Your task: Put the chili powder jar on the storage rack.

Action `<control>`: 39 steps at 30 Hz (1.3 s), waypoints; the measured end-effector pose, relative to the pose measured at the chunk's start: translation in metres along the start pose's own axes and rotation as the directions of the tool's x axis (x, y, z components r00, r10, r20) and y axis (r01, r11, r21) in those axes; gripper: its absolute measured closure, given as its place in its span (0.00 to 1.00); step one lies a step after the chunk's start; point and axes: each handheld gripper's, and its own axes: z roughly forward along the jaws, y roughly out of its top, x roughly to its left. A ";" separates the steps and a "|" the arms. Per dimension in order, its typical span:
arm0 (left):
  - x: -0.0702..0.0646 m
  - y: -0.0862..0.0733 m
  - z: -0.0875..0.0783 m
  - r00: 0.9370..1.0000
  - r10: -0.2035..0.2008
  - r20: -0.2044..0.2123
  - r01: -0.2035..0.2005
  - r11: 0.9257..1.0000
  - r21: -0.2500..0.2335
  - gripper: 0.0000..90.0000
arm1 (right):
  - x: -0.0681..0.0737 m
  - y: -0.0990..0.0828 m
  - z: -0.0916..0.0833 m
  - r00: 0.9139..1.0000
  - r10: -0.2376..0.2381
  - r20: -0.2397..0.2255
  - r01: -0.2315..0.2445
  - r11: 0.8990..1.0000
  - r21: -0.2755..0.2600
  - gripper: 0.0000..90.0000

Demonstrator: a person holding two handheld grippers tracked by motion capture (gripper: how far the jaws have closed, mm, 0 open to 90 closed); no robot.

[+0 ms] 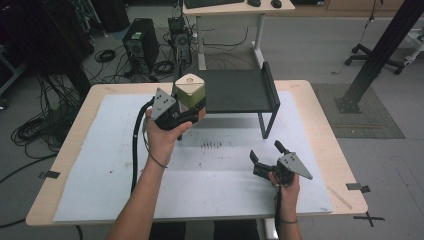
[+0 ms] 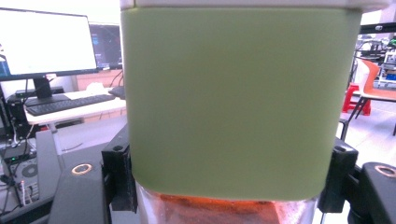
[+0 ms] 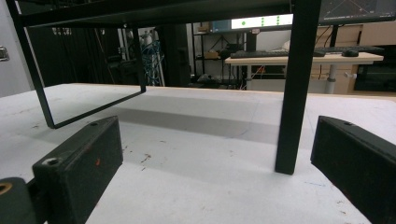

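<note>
The left gripper (image 1: 186, 107) clamps the green-lidded jar (image 1: 190, 91); keep it upright while lifting toward the black shelf (image 1: 240, 90) (near the tabletop's far edge). The right gripper (image 1: 267, 154) rests wide open.

lab/office: pc towers (image 1: 141, 45), floor cables (image 1: 35, 127), monitor (image 2: 46, 44) & keyboard (image 2: 70, 103) on desks.

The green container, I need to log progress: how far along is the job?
Done: the left gripper has the green container clamped and off the table. In hand: holding it beside the black shelf. Left: probably setting it there; the right gripper rests open.
</note>
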 end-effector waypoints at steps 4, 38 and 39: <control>0.003 0.000 0.007 1.000 -0.006 -0.001 0.006 1.000 0.005 0.32 | 0.000 0.000 0.000 1.000 0.000 0.000 0.000 1.000 0.000 0.02; 0.028 -0.002 0.047 0.998 -0.013 -0.059 0.015 1.000 0.019 0.32 | -0.001 0.000 0.000 1.000 0.005 -0.002 -0.005 1.000 -0.005 0.02; 0.029 -0.003 0.048 0.998 -0.013 -0.061 0.014 1.000 0.022 0.32 | -0.001 0.000 0.000 1.000 0.006 -0.002 -0.006 1.000 -0.005 0.02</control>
